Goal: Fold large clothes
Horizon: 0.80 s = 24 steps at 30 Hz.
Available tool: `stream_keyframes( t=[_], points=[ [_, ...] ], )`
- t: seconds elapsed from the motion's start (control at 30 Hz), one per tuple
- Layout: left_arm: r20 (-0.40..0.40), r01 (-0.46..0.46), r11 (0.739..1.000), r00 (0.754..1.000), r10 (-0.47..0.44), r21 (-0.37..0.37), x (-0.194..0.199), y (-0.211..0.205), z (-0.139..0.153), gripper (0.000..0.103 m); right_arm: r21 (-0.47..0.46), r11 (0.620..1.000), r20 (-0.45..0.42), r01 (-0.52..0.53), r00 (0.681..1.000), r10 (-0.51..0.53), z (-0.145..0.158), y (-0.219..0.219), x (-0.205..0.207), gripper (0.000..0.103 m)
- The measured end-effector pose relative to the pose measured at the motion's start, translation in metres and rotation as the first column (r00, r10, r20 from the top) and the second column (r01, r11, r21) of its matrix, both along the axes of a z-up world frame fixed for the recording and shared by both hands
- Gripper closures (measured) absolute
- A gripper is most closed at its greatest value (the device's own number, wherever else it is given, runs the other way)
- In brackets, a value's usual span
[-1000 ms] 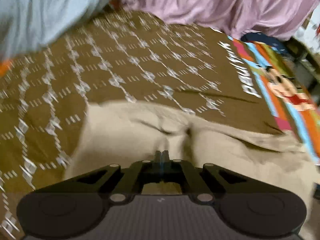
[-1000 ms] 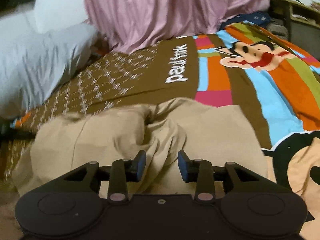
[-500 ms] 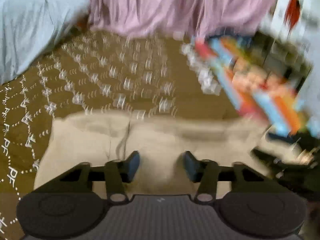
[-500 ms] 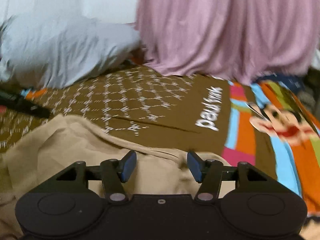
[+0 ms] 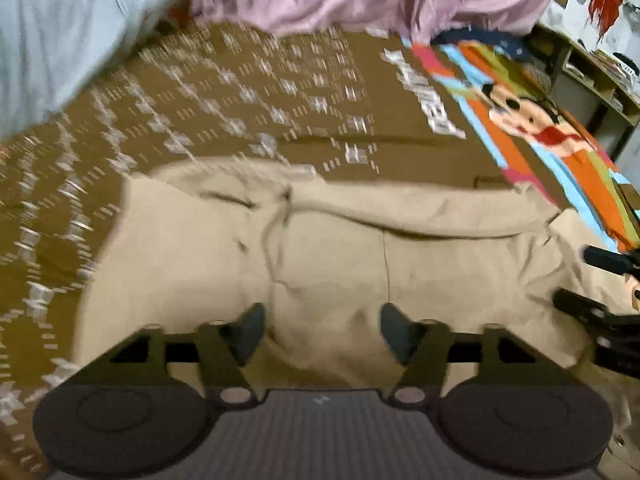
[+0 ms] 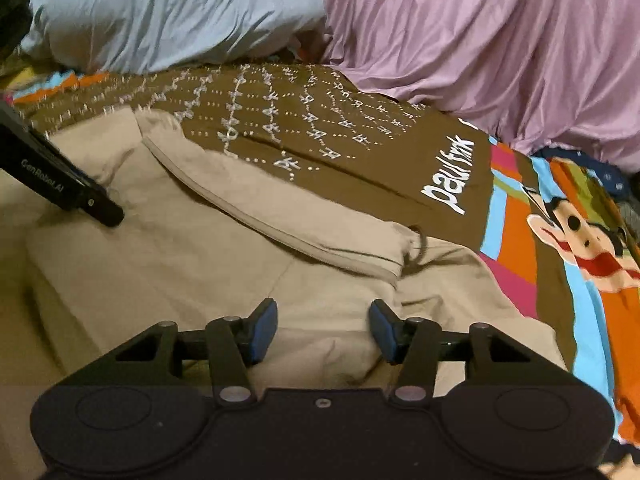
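We see our left gripper point(image 5: 320, 330) and right gripper point(image 6: 323, 330) above the beige garment point(image 6: 224, 248) on the patterned bedspread point(image 6: 360, 140). Both jaws are opening, pressing nothing.

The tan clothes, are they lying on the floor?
No, the tan clothes lie on a bed, spread over a brown patterned blanket with a cartoon monkey on it.
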<state>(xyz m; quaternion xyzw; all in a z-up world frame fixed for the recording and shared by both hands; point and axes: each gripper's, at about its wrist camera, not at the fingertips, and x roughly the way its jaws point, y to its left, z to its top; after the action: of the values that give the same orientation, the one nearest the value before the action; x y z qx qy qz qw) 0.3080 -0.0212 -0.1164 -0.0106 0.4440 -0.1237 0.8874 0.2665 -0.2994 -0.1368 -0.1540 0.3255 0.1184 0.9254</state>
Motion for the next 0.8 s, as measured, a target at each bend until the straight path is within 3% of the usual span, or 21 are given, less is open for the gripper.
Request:
stream_keyframes(
  t=[0.07, 0.23, 0.37, 0.57, 0.7, 0.8],
  points=[
    [0.046, 0.008, 1.0, 0.999, -0.009, 0.028, -0.02, 0.002, 0.022, 0.015, 0.019, 1.0, 0.015, 0.007, 1.0, -0.007, 0.017, -0.006, -0.02, 0.032],
    [0.117, 0.016, 0.995, 0.993, -0.027, 0.094, -0.073, 0.005, 0.066, 0.005, 0.035, 0.999, 0.044, -0.018, 0.999, 0.017, 0.061, -0.021, -0.088, 0.016],
    [0.144, 0.038, 0.99, 0.988, -0.058, 0.135, -0.12, 0.011, 0.083, 0.003, 0.014, 0.999, 0.049, -0.035, 0.998, 0.035, 0.085, -0.026, -0.149, 0.004],
    [0.193, 0.074, 0.988, 0.976, -0.099, 0.133, -0.199, 0.046, 0.096, 0.001, -0.043, 0.997, 0.05, -0.062, 0.997, 0.064, 0.106, -0.032, -0.236, 0.001],
    [0.233, 0.139, 0.985, 0.959, -0.161, 0.105, -0.258, 0.068, 0.103, 0.001, -0.072, 0.992, -0.005, -0.1, 0.995, 0.1, 0.107, -0.037, -0.281, 0.001],
    [0.189, 0.201, 0.969, 0.956, -0.226, 0.141, -0.29, 0.074, 0.095, 0.001, -0.085, 0.986, -0.044, -0.146, 0.989, 0.143, 0.104, -0.035, -0.309, 0.001]
  ],
)
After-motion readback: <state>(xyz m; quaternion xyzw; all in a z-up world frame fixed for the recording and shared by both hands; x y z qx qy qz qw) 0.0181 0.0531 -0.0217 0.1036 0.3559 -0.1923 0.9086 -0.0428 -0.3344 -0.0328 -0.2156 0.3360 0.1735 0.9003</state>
